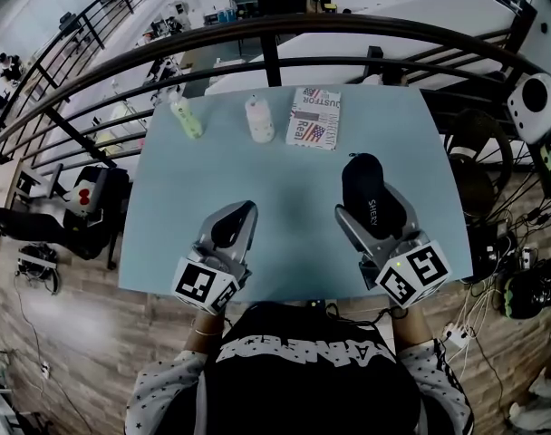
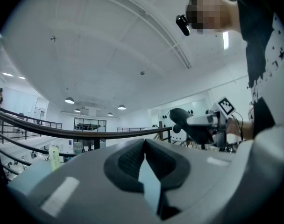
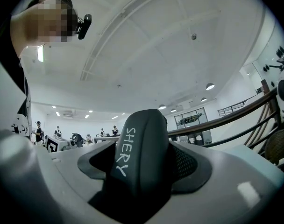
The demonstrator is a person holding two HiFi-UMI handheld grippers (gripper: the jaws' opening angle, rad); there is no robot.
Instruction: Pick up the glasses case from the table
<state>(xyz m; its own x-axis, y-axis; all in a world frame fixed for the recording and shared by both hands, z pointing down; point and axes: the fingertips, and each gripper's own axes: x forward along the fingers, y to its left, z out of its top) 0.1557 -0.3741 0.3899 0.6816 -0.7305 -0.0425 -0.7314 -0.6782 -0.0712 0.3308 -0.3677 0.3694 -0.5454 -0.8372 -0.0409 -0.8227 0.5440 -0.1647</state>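
Observation:
A black glasses case [image 1: 370, 193] printed SHERY is clamped between the jaws of my right gripper [image 1: 371, 208], held above the light blue table [image 1: 285, 188] at its right side. In the right gripper view the glasses case [image 3: 141, 157] fills the gap between the pads, pointing upward toward the ceiling. My left gripper [image 1: 235, 225] hovers over the table's front left, jaws closed together with nothing between them. In the left gripper view my left gripper [image 2: 144, 162] shows both pads touching, and the case [image 2: 191, 125] appears at the right.
At the table's far edge stand a green bottle [image 1: 186, 116], a white bottle [image 1: 258, 120] and a flag-printed box [image 1: 314, 117]. A dark curved railing [image 1: 275, 34] runs behind the table. Cables and gear [image 1: 520, 279] lie on the floor at the right.

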